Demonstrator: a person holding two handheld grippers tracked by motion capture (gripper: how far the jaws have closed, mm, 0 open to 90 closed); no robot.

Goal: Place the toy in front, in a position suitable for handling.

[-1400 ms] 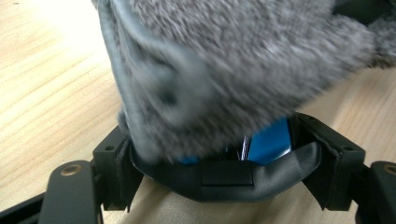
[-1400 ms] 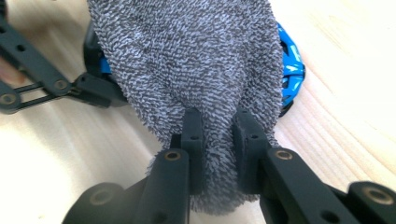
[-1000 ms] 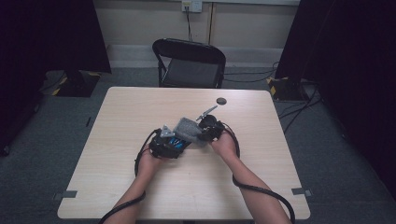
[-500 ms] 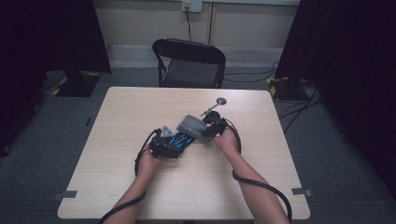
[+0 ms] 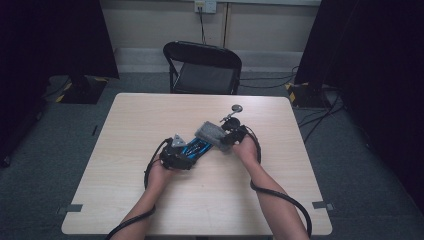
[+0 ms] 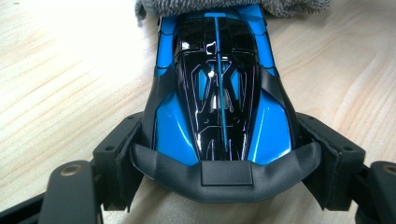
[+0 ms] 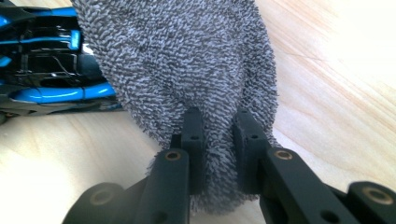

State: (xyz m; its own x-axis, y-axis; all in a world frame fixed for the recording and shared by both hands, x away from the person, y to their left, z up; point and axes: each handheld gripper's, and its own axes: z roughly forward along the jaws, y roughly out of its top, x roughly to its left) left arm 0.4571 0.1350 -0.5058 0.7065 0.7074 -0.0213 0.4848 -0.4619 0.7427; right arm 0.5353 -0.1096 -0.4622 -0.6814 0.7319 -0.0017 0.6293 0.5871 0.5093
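High view: at frame centre, the left gripper (image 5: 176, 156) clamps a blue and black toy car (image 5: 197, 147) that lies on the light wooden table (image 5: 150, 115). The car points diagonally toward the upper right. The right gripper (image 5: 231, 138) holds a grey cloth (image 5: 211, 132) over the car's far end. A small round-headed metal object (image 5: 236, 108) lies just beyond the right hand; it cannot be identified. A black folding chair (image 5: 202, 67) stands behind the table. Compared with the frames from a second and half a second ago, the cloth and right gripper have shifted slightly along the car body toward the upper right, while the left gripper and car hold their position. This indicates a wiping stroke in progress, with the car braced.

Left gripper view: the jaws stand wide, pressed against both flanks of the toy car (image 6: 219, 93) near the bottom of the frame. The car's body runs up the frame centre. The grey cloth (image 6: 233, 7) covers its far end at the top edge.

Right gripper view: the jaws are nearly closed, pinching a fold of the grey cloth (image 7: 187, 60) at lower centre. The toy car (image 7: 46, 60) shows at upper left, partly under the cloth. Judgement: wiping is under way; most of the car's upper surface shows uncovered and glossy.
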